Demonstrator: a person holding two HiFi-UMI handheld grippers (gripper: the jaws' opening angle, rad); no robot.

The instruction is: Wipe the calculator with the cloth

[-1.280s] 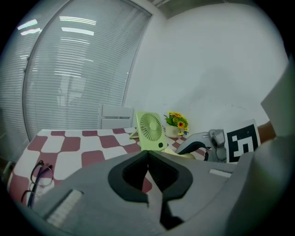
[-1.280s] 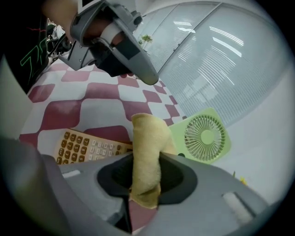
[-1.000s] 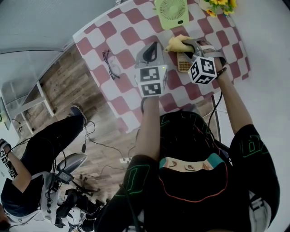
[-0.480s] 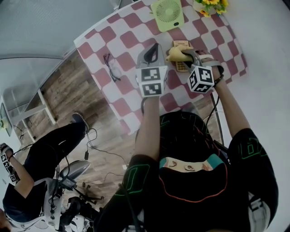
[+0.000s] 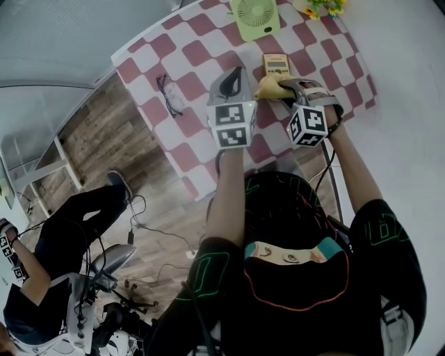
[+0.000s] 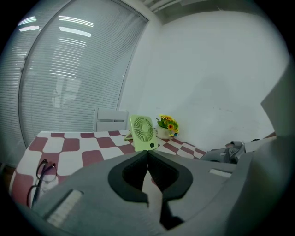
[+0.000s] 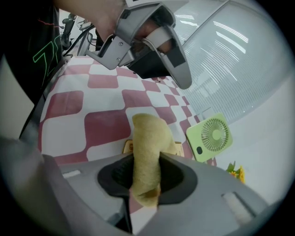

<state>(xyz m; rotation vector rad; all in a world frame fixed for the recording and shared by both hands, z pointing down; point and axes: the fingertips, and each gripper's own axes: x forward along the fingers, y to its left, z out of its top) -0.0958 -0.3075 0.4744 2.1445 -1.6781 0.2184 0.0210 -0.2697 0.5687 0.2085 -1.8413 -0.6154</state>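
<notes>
A tan calculator (image 5: 277, 65) lies flat on the red-and-white checked table (image 5: 201, 42). My right gripper (image 5: 284, 87) is shut on a folded yellow cloth (image 5: 270, 87), which hangs over the calculator's near end. In the right gripper view the cloth (image 7: 149, 147) fills the gap between the jaws, and the calculator (image 7: 127, 146) peeks out on both sides of it. My left gripper (image 5: 238, 72) hovers just left of the calculator with its jaws shut on nothing. In its own view the left gripper (image 6: 147, 155) points across the table.
A light green desk fan (image 5: 255, 15) stands at the table's far side, with a pot of yellow flowers (image 5: 320, 6) to its right. Black glasses (image 5: 169, 94) lie near the table's left edge. Another person (image 5: 62, 236) sits on the floor at the lower left.
The cloth in my right gripper has slid from the calculator's far end back to its near end, uncovering most of the calculator. The left gripper has stayed beside it.
</notes>
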